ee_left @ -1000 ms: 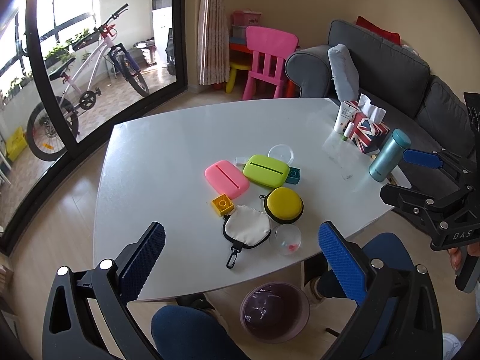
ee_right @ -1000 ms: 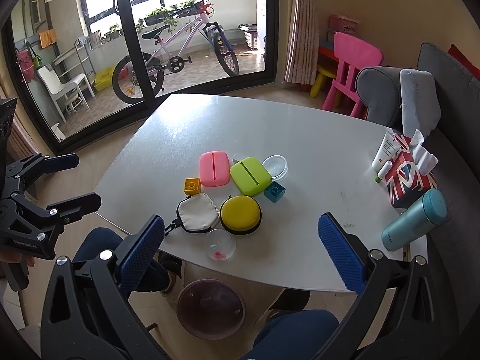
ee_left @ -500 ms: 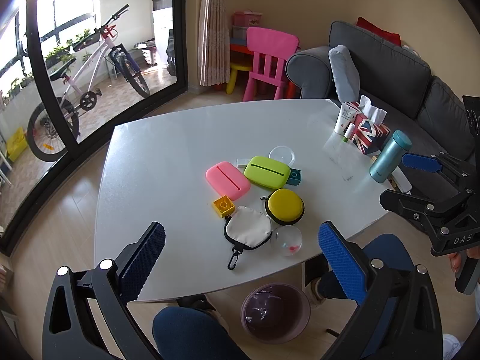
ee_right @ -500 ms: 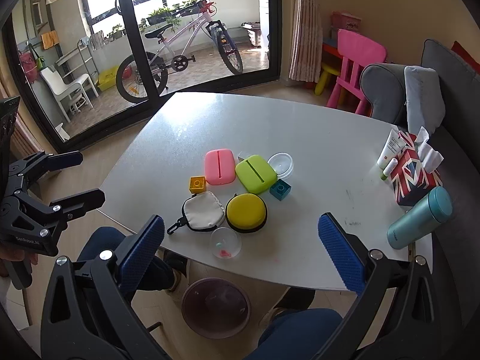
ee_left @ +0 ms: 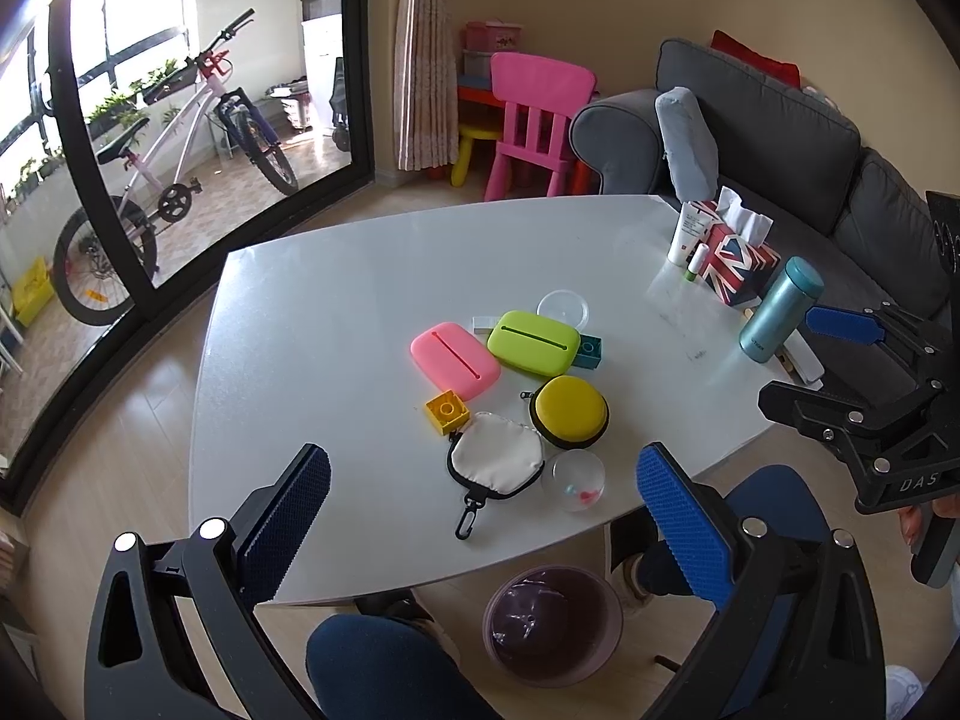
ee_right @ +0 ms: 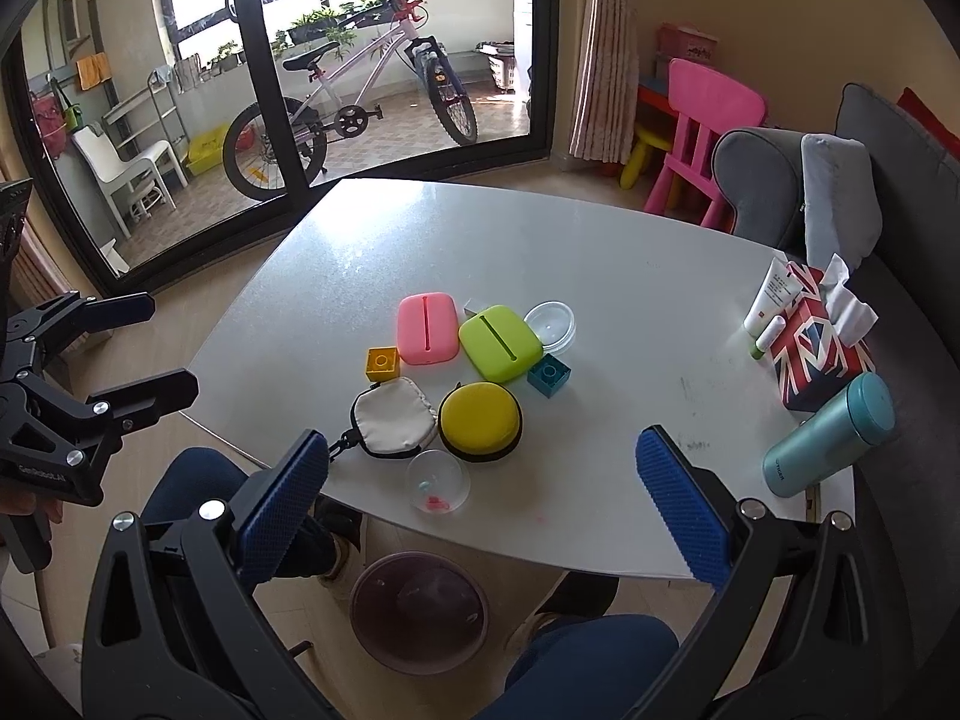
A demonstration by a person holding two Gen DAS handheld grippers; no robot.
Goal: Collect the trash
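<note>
Left gripper (ee_left: 480, 498) hangs wide open over the table (ee_left: 312, 312) edge — pouches, blocks, clear ball (ee_left: 578, 480); bin (ee_left: 552, 624) on the floor below

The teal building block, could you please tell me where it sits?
In both views the teal block sits mid-table, tucked against the green case, beside the clear lid.

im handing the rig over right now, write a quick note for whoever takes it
Left gripper: open, empty, held above the near table edge.
Right gripper: open, empty, also held above the near edge.
Purple bin stands on the floor under the near table edge; it looks empty, though its dark liner makes that hard to confirm.
On the white table: clear capsule near the front edge, clear round lid, small white piece behind the green case, plus pouches and toy bricks.
Done: nothing collected, as far as can be seen.
Left: pick the trash and drop it in the bin; the capsule is closest.
</note>
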